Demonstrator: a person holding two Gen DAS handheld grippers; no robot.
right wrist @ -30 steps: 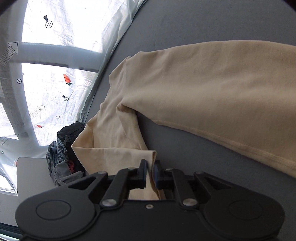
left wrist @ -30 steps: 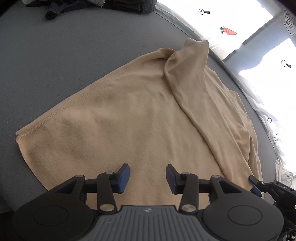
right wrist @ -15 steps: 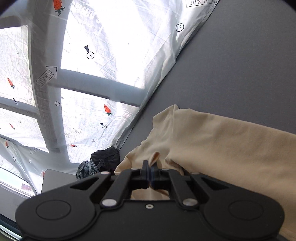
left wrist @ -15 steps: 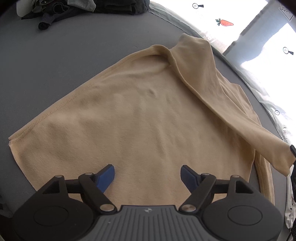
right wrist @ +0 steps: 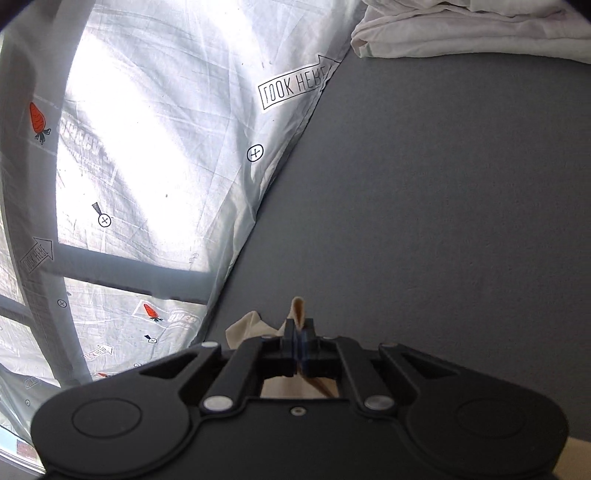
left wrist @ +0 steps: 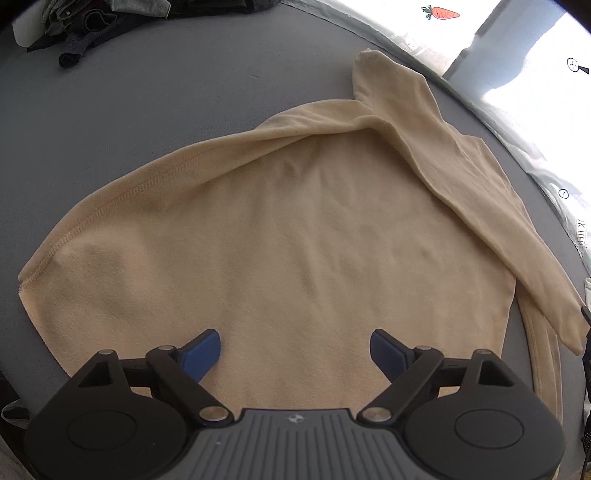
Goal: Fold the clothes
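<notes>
A beige long-sleeved top (left wrist: 303, 236) lies spread on the grey table (left wrist: 147, 110), its stitched hem toward the left of the left wrist view and one sleeve (left wrist: 461, 192) drawn diagonally across its right side. The left gripper (left wrist: 295, 350) hangs over the near edge of the garment with its blue-padded fingers (left wrist: 201, 354) set wide; its jaws have just been opening, and nothing is between them but the flat cloth below, which they do not pinch. The right gripper (right wrist: 300, 339) has its jaws pressed together on the end of that sleeve (right wrist: 298, 312), a small fold of beige cloth sticking up past the tips (the cuff's end also shows at the far right edge of the left view). A heap of dark clothes (left wrist: 85, 22) sits at the table's far corner, and a pile of white fabric (right wrist: 472, 29) lies on the table ahead of the right gripper. A pale printed sheet (right wrist: 166, 147) with carrots and "LOOK HERE" arrows hangs beside the table.
</notes>
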